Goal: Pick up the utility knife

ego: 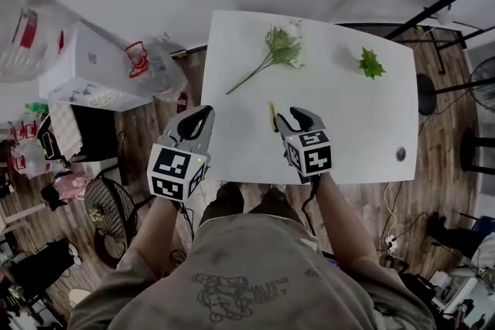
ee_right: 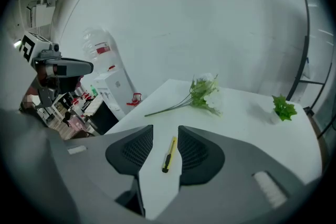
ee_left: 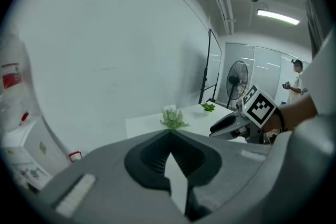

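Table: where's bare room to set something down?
Free: the strip between flower and leaf; the right side between leaf and small disc; the left side between stem and near edge. Crowded: near centre, around knife and right gripper.

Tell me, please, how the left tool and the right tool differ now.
The left tool has its jaws together; the right tool has them apart. The right tool has the yellow utility knife, lying on the white table, framed between its jaws untouched; the left tool has nothing between its jaws. Both hold nothing.
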Demonstrator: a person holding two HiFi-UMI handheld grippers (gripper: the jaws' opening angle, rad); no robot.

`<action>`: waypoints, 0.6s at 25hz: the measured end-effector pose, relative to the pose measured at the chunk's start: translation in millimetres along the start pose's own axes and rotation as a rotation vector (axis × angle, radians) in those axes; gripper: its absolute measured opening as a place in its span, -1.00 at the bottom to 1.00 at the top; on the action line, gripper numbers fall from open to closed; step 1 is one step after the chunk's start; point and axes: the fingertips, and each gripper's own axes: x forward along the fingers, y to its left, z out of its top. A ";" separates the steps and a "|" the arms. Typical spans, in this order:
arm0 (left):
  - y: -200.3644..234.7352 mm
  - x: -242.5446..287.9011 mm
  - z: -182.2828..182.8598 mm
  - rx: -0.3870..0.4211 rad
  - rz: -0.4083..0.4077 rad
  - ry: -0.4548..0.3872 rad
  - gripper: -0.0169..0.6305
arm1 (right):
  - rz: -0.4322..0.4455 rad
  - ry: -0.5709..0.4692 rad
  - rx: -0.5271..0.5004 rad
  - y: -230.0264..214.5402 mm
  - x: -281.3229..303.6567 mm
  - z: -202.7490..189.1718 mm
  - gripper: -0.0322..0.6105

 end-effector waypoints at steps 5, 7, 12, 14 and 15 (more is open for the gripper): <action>6.4 17.2 -43.2 -0.061 0.001 0.090 -0.95 | 0.015 0.089 0.073 0.9 30.5 -39.0 -0.36; 7.3 20.7 -58.8 -0.071 -0.005 0.126 -0.95 | 0.000 0.119 0.078 -0.6 41.7 -52.2 -0.36; 7.7 26.9 -87.2 -0.079 -0.011 0.187 -0.95 | -0.019 0.168 0.074 -2.0 66.9 -76.6 -0.30; 6.8 28.1 -93.2 -0.099 -0.014 0.195 -0.95 | -0.024 0.189 0.061 -1.2 74.8 -85.1 -0.30; 6.1 28.1 -95.5 -0.118 -0.018 0.194 -0.95 | -0.027 0.201 0.059 -0.7 78.4 -89.3 -0.30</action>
